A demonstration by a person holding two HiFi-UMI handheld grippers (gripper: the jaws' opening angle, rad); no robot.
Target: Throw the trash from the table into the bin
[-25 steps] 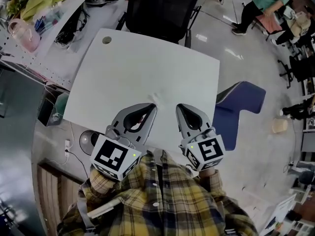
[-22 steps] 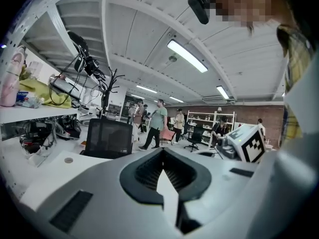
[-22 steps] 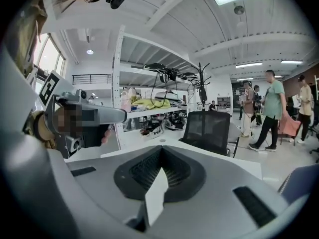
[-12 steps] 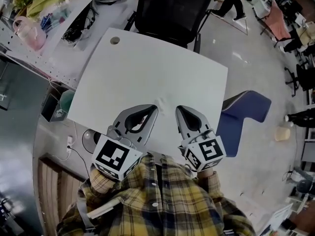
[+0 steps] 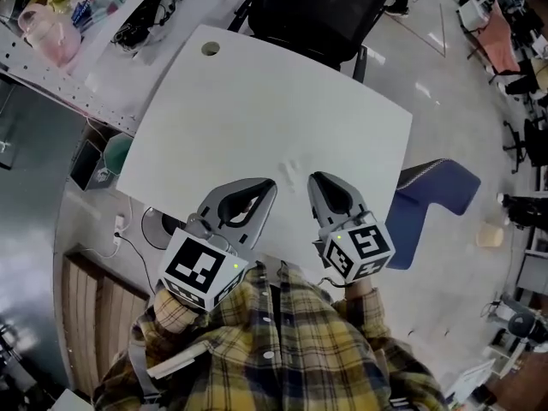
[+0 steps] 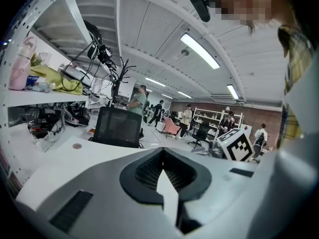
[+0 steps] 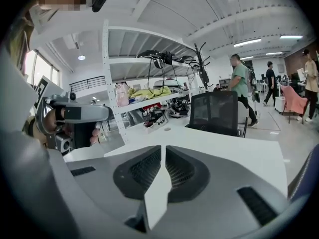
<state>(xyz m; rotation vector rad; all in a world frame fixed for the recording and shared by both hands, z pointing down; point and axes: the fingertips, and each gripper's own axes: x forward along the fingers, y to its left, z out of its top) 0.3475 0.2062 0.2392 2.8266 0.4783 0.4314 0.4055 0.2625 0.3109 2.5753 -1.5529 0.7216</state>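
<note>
A small pale crumpled scrap [image 5: 290,167] lies on the white table [image 5: 257,101], near its front edge. My left gripper [image 5: 270,183] hovers just short of it on the left, shut and empty. The right gripper [image 5: 315,178] is level with it on the right, also shut with nothing held. In the left gripper view the left gripper [image 6: 162,151] has its tips meeting over the tabletop. The right gripper view shows the right gripper [image 7: 162,147] closed the same way. The scrap is hidden in both gripper views. I cannot tell which thing is the bin.
A black office chair [image 5: 317,7] stands at the table's far side. A cluttered white shelf [image 5: 86,41] runs along the left. A blue object [image 5: 437,197] sits on the floor right of the table, and a teal round thing [image 5: 116,154] under its left edge. People walk in the background.
The head view has swung, so the table and scrap sit further right. Both grippers stayed shut and sank a little beside the scrap.
</note>
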